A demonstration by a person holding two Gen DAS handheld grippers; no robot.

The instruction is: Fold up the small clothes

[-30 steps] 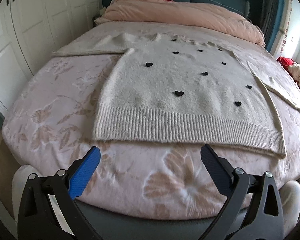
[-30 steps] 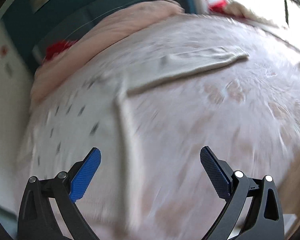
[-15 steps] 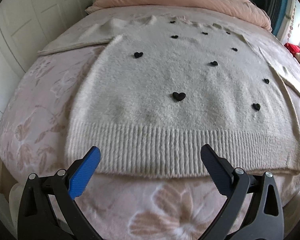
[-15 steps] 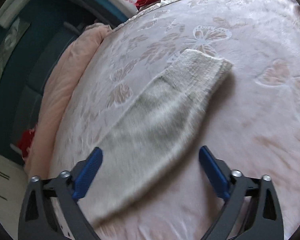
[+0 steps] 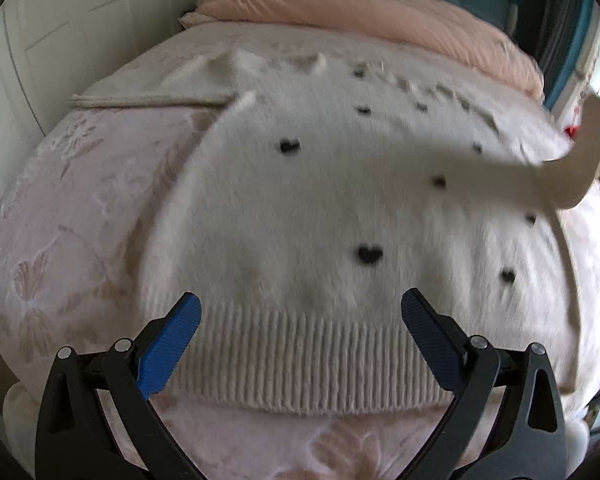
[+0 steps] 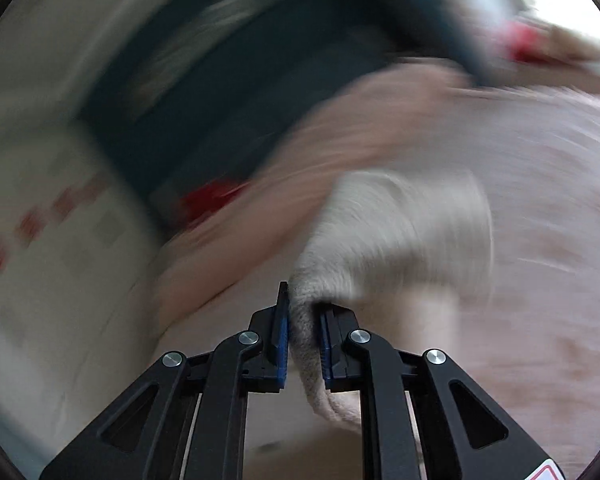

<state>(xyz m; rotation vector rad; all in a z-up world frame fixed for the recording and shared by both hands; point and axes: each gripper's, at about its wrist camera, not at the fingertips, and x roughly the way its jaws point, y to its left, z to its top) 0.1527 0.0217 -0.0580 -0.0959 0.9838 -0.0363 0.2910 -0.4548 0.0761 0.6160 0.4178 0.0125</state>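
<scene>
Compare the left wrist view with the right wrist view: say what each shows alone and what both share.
Left wrist only: the sweater body spread on the bed, its black hearts, ribbed hem, and the open left gripper. Right wrist only: the right gripper clamped on the sleeve. Both: the lifted sleeve and pink duvet.

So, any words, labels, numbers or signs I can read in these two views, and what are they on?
None can be read.
Red-edged sticker at the bottom corner of the right wrist view, on the right claw: cut off, illegible.
Sweater: only black heart shapes, no text.
</scene>
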